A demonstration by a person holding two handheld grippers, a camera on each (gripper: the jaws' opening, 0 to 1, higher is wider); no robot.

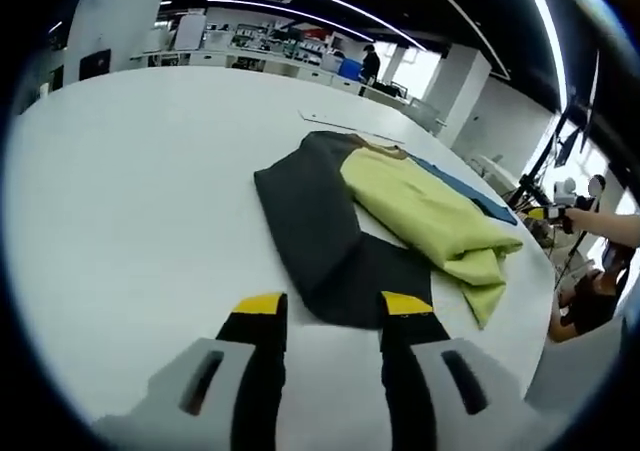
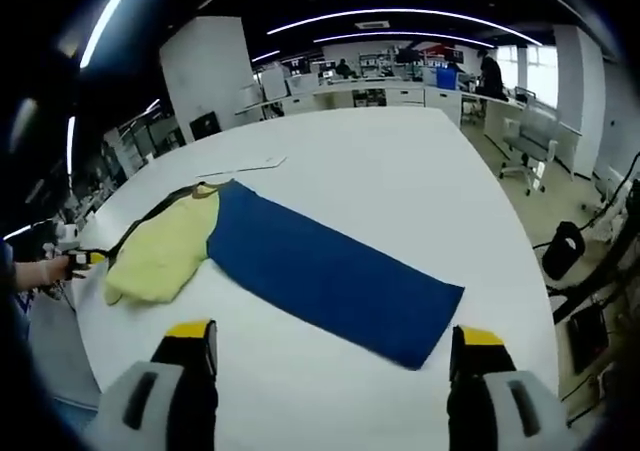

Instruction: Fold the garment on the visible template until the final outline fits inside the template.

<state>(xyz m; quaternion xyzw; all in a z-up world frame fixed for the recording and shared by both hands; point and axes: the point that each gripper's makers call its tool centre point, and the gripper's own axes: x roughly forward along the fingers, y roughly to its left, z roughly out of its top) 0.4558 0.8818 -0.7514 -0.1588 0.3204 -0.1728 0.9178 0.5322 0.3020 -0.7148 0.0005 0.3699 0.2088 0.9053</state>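
The left gripper [image 1: 333, 311] hangs over the white table [image 1: 130, 201] with its yellow-tipped jaws parted and nothing between them. Just ahead of its tips lies the near edge of a dark grey cloth [image 1: 320, 231], which runs away from the jaws across the table. On the far right part of that cloth rests the yellow-green garment [image 1: 430, 221], folded into a long bundle, one rumpled end spilling toward the table edge to the right of the jaws. Beyond the garment a strip of blue template [image 1: 470, 193] peeks out from under it. A sheet of paper [image 1: 330, 121] lies flat on the table further off, past the cloth.

The right gripper [image 2: 335, 346] is spread wide, jaws far apart and holding nothing. Straight ahead between its jaws the blue template shows as a long rectangle, its nearest corner closest to the right jaw. The garment [image 2: 165, 251] sits at the template's far-left end, well ahead and left of the left jaw; it overlaps that end and mostly lies off the blue. A dark edge beside it is probably the grey cloth, though the view is too small there to be sure.

At the far left a person's hand [image 2: 45, 269] holds a small yellow-tipped tool beside the table. Desks and an office chair [image 2: 525, 141] stand beyond the table.
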